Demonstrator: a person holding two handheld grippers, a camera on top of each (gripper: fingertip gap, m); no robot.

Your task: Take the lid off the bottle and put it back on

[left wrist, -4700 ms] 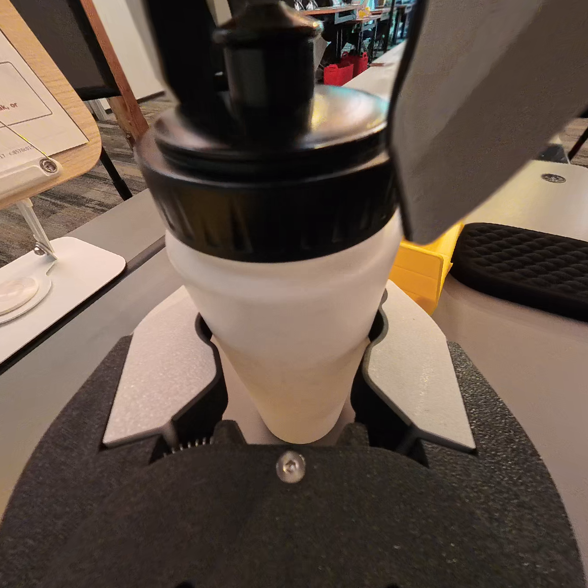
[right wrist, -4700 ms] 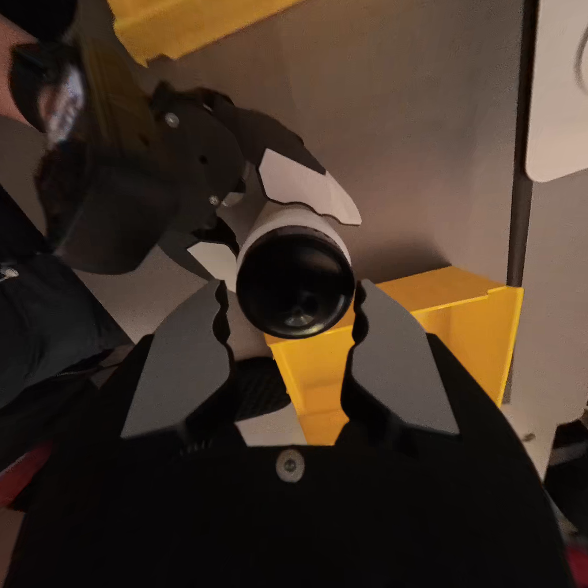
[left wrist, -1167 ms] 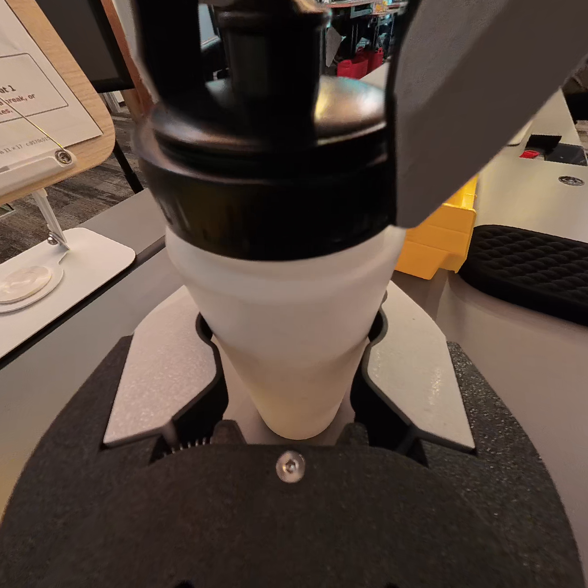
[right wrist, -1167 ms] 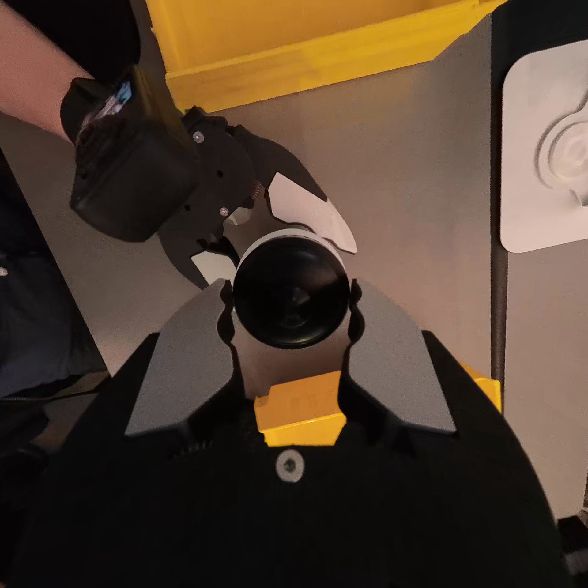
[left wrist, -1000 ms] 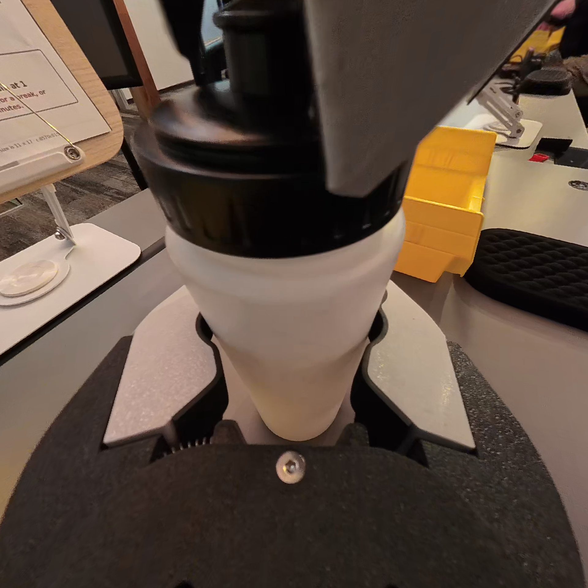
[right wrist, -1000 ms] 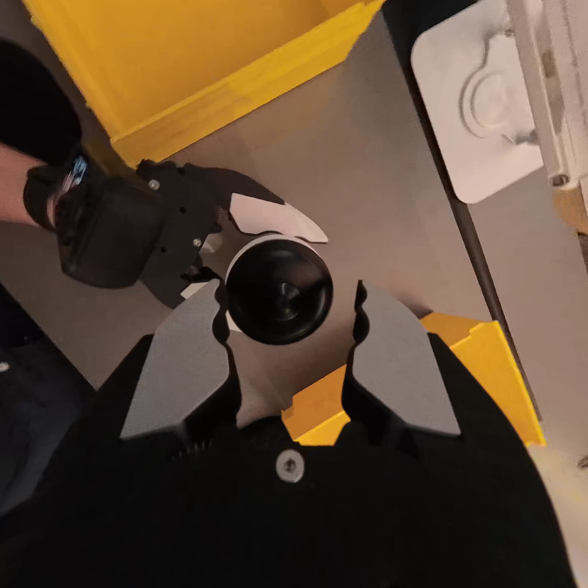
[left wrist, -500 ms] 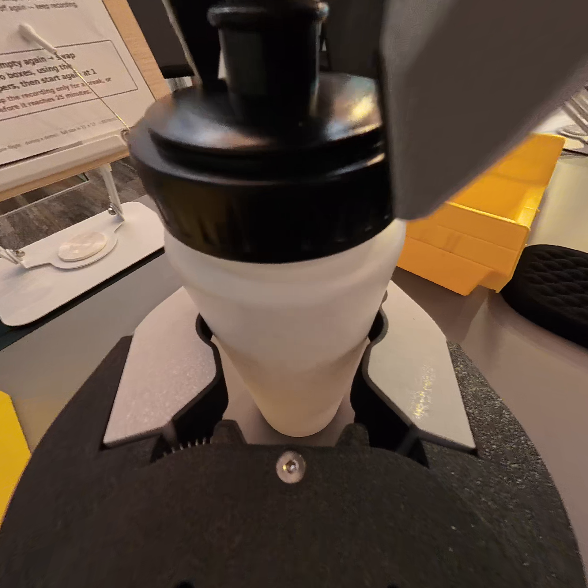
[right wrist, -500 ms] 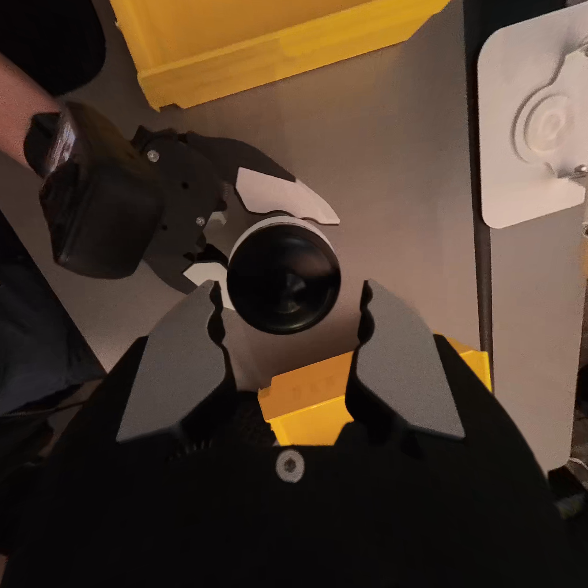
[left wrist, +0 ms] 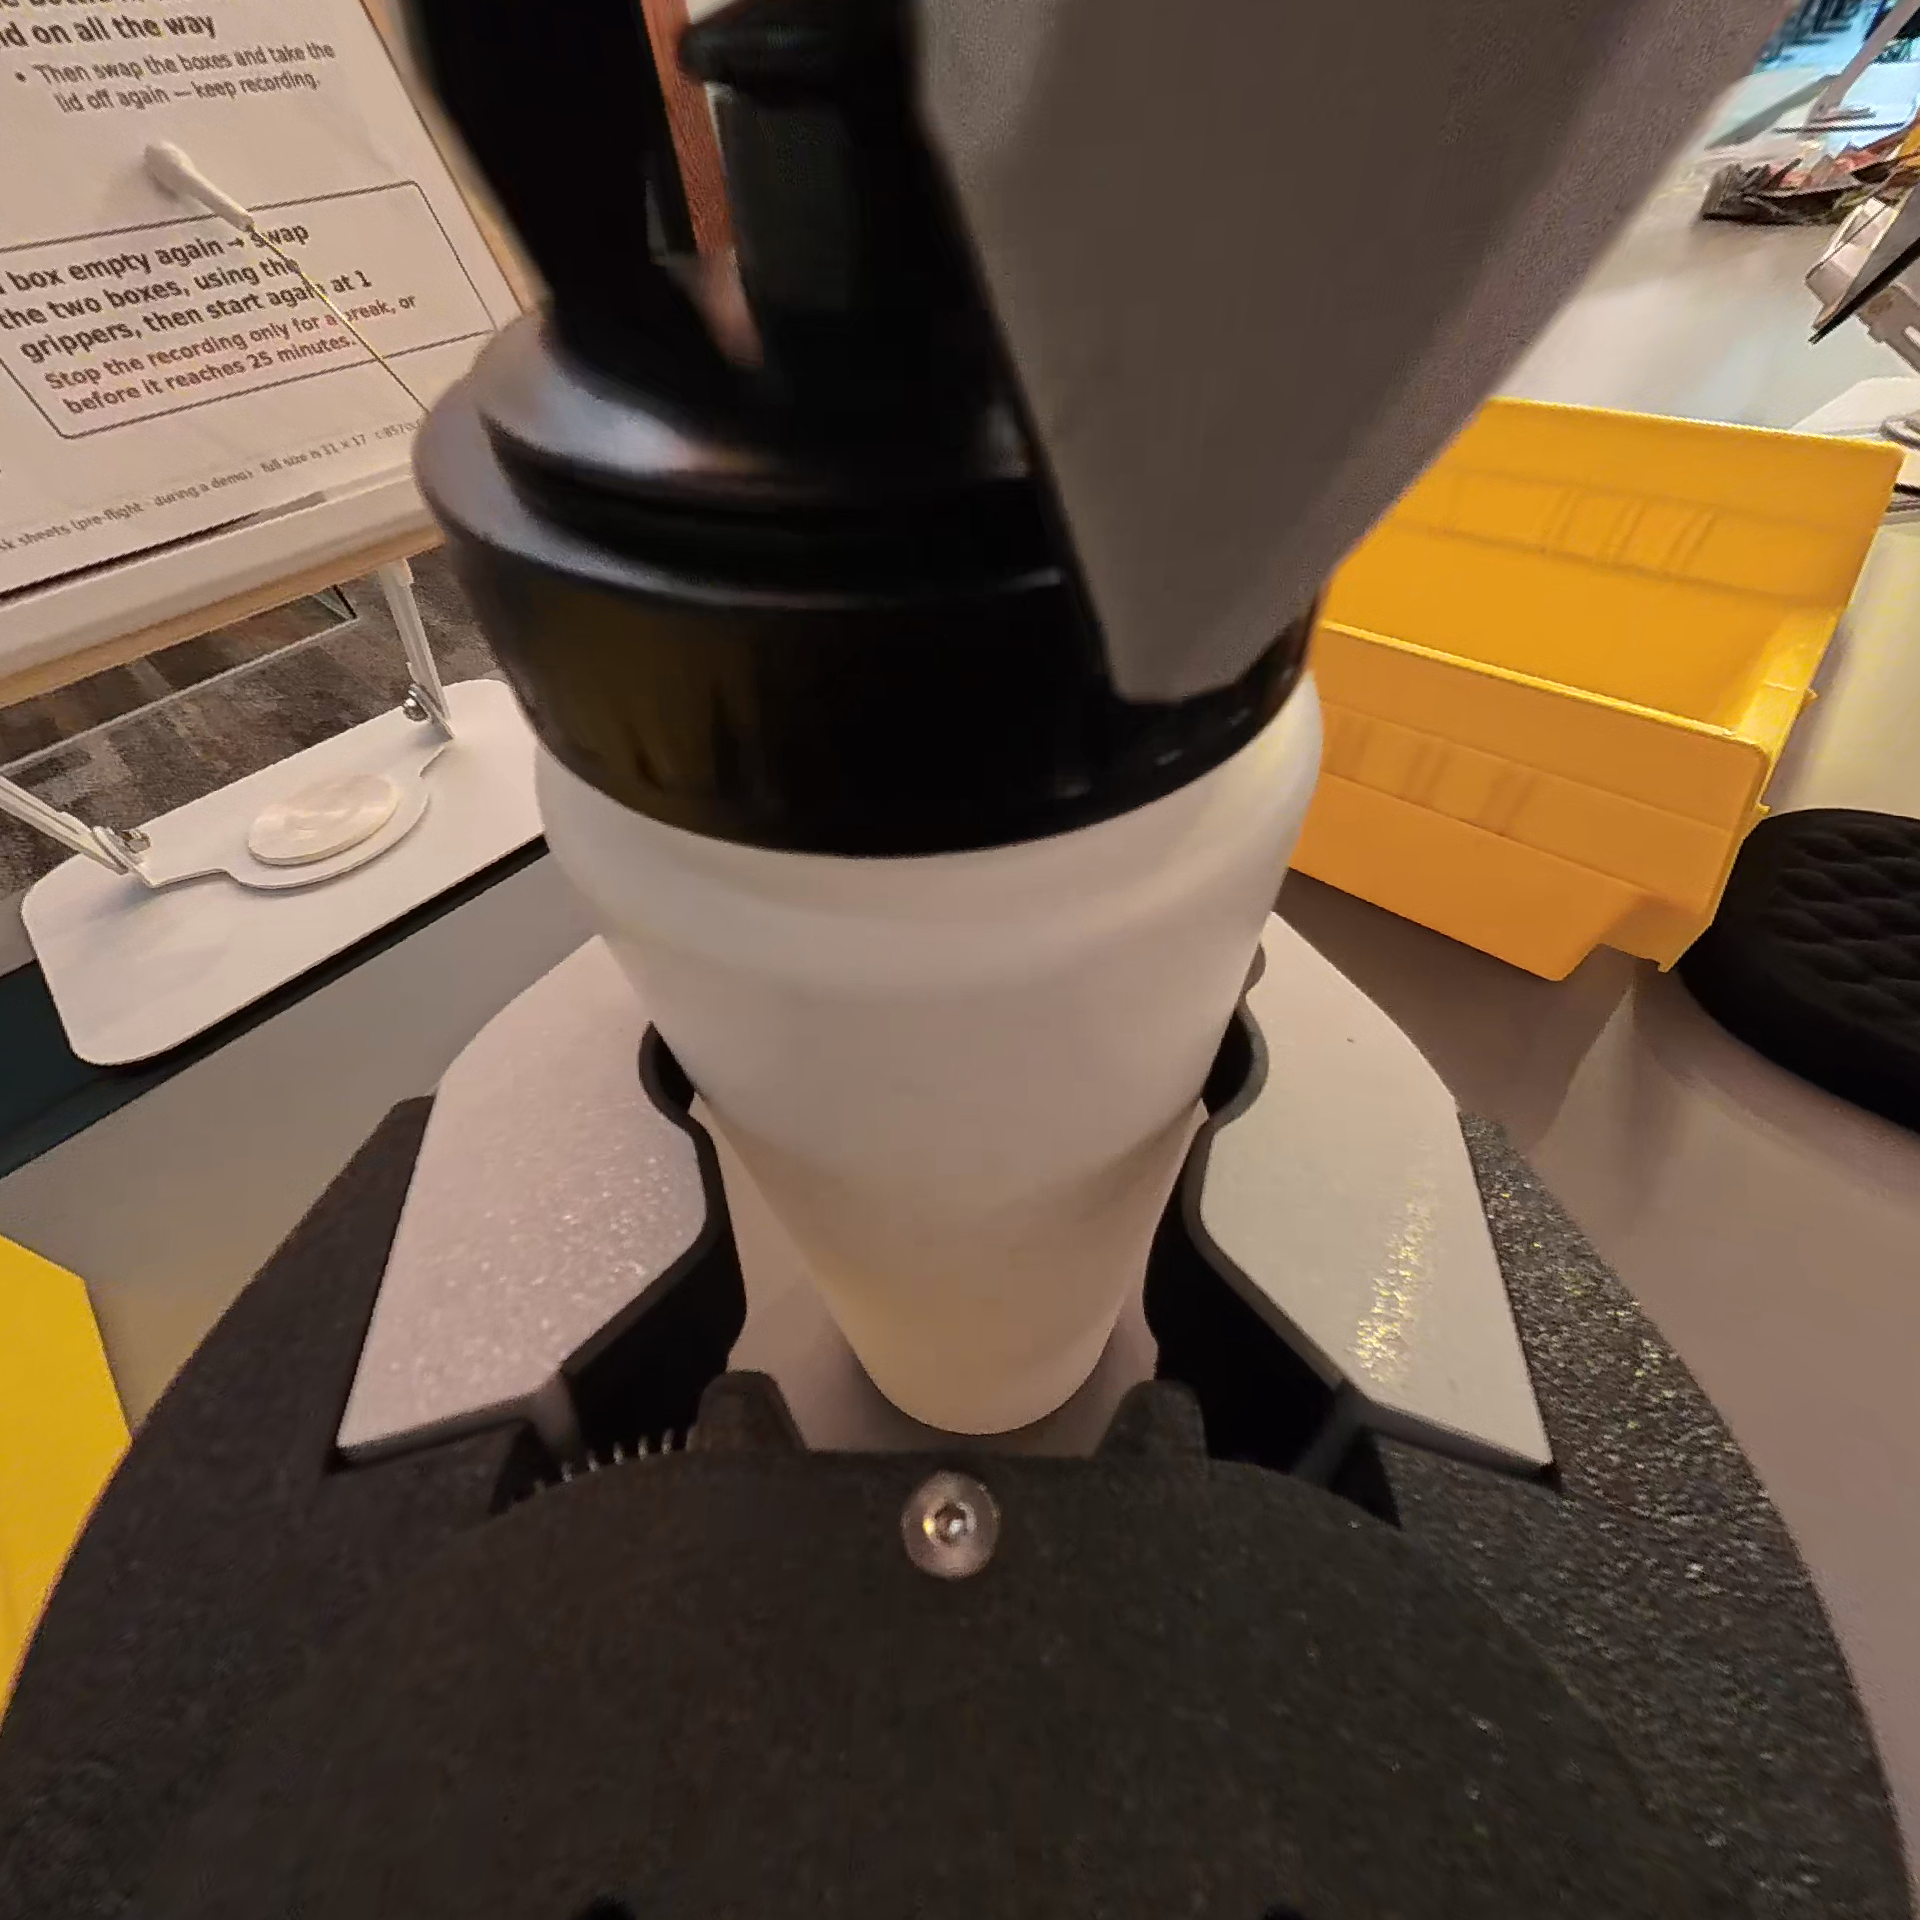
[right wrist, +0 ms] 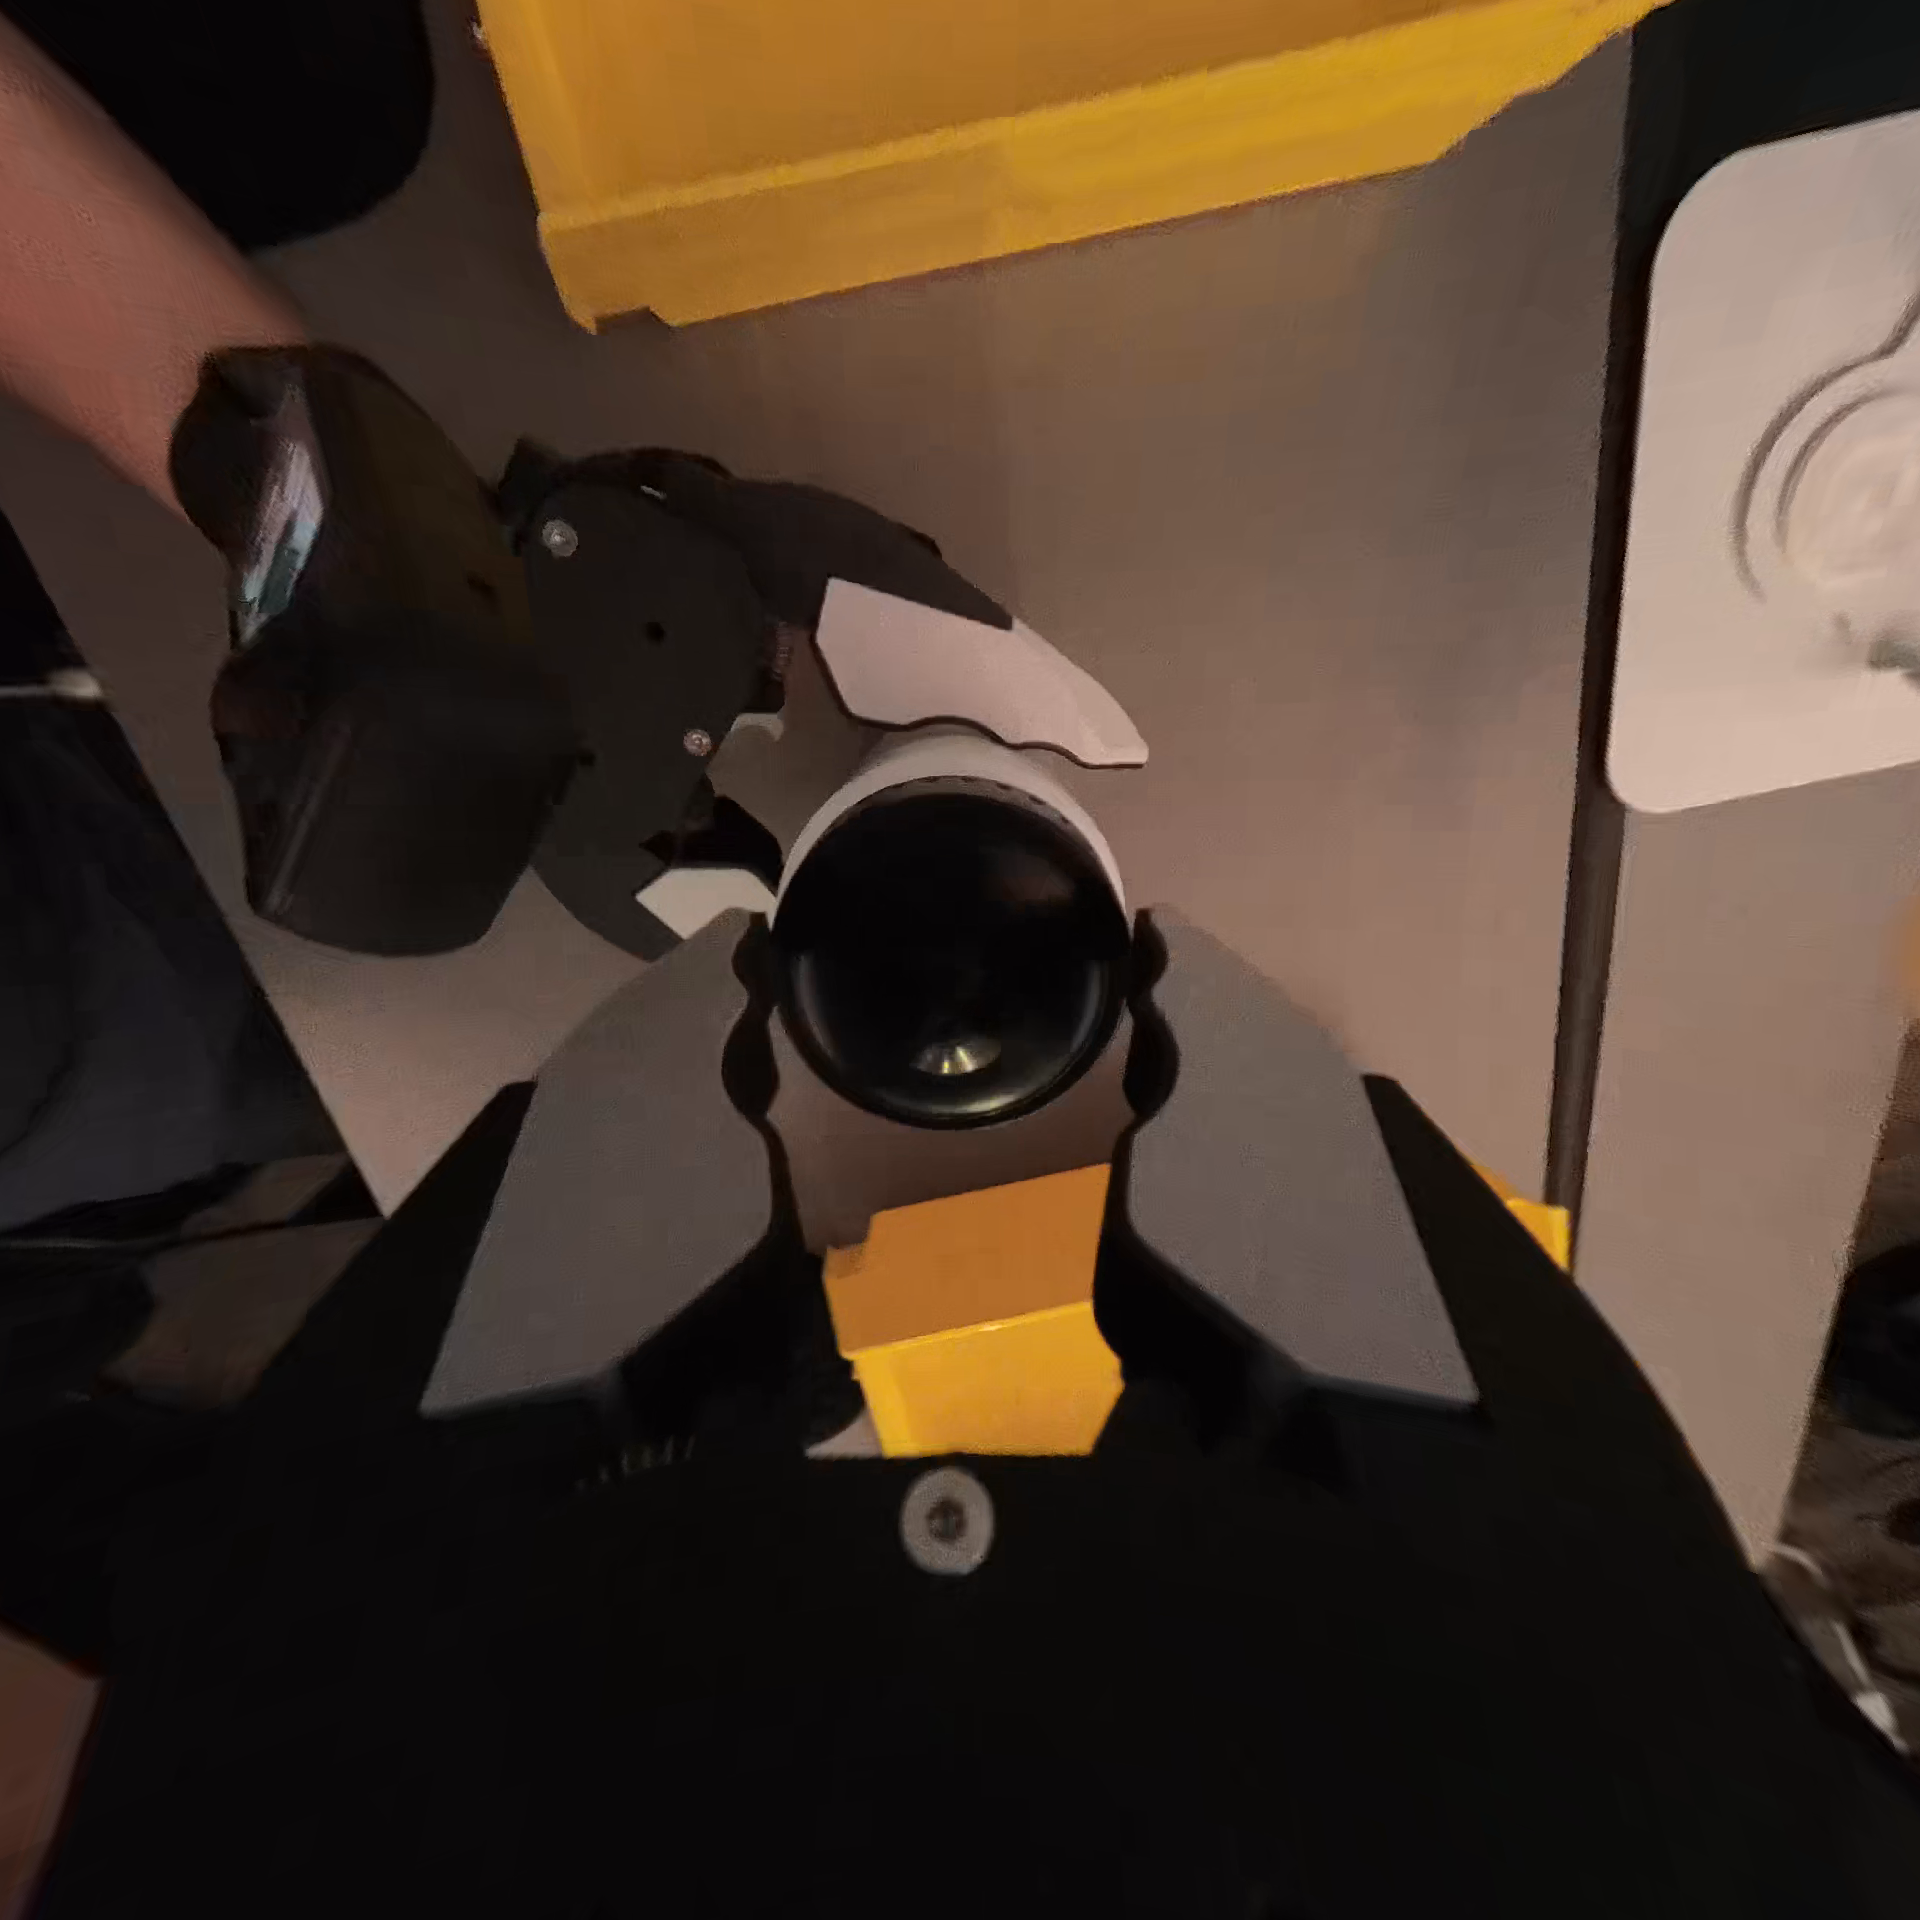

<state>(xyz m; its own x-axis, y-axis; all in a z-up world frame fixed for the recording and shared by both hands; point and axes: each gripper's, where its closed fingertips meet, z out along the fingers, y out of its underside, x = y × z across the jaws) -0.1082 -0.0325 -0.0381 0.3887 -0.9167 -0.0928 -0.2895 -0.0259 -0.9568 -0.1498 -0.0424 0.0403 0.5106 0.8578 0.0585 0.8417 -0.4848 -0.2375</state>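
A white bottle with a black ribbed lid stands upright in my left gripper, which is shut on its lower body. My right gripper comes down from above, and its grey fingers press on both sides of the lid. One of its fingers covers the lid's right side in the left wrist view. The lid sits on the bottle. The left gripper's fingers clasp the bottle just under the lid, held by a person's hand.
A yellow bin stands right of the bottle, with a black textured mat beyond it. A sheet on a wooden stand with a white base is at left. A second yellow bin lies beyond the bottle in the right wrist view.
My right gripper let go of the lid about a second ago, turned back while open, and has now closed on the lid again. The left gripper kept hold of the bottle and swung left.
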